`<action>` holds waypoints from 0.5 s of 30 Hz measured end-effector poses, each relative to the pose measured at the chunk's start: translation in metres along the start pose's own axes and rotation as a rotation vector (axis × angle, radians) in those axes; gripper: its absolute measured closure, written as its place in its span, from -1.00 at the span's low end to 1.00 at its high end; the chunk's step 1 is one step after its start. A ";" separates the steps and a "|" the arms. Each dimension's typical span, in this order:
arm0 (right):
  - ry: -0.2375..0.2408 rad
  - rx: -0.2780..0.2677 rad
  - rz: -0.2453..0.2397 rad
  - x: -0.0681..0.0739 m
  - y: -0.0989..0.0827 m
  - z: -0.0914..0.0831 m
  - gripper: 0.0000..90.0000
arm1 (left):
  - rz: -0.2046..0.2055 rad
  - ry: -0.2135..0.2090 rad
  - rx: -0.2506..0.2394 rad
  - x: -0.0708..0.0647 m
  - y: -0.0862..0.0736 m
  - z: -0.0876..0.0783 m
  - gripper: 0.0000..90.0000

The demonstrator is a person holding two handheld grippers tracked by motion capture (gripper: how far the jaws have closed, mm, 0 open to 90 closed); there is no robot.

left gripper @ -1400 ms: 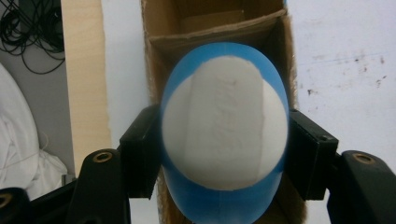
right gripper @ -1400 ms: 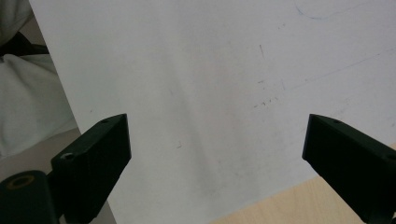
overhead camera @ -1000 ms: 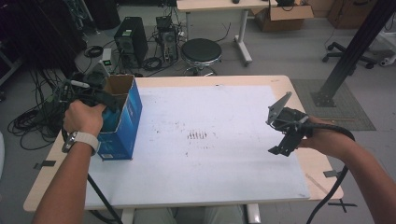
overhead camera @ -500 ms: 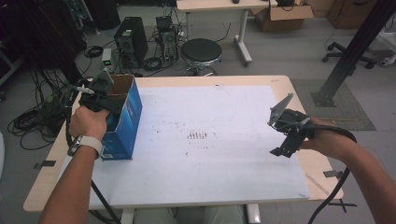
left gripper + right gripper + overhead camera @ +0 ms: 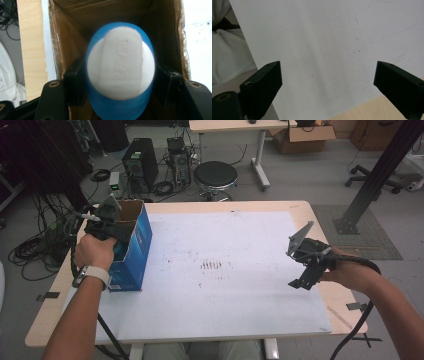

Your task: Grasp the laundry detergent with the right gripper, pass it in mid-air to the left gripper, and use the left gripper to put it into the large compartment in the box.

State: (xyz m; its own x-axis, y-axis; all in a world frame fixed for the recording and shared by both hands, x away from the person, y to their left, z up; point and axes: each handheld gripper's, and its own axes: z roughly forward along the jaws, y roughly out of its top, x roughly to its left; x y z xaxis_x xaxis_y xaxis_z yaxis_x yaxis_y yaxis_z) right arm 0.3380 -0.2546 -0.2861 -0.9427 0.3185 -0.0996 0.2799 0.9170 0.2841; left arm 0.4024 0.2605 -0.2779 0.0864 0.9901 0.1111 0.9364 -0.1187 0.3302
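The box (image 5: 131,247) is bright blue outside with some white print on its side, plain brown cardboard inside. The bottle (image 5: 120,72) over it is blue, its cap white with faint raised lettering. Both grippers are black: the left gripper (image 5: 120,85), the right gripper (image 5: 302,270), black fingers (image 5: 262,85) too. The desk (image 5: 300,207) has a pale wood edge and a white sheet (image 5: 235,270) flecked with small dark marks. A white watch strap (image 5: 91,272) on the left wrist
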 end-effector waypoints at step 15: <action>-0.003 0.006 0.000 0.002 0.001 -0.002 -0.83 | 0.011 -0.041 -0.029 0.003 0.003 -0.022 -0.51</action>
State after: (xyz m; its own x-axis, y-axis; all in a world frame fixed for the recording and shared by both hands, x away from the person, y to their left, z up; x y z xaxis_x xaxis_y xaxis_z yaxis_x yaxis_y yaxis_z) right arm 0.3359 -0.2533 -0.2837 -0.9422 0.3189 -0.1030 0.2805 0.9187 0.2782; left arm 0.3982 0.2610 -0.2564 0.1107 0.9909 0.0762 0.9250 -0.1307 0.3567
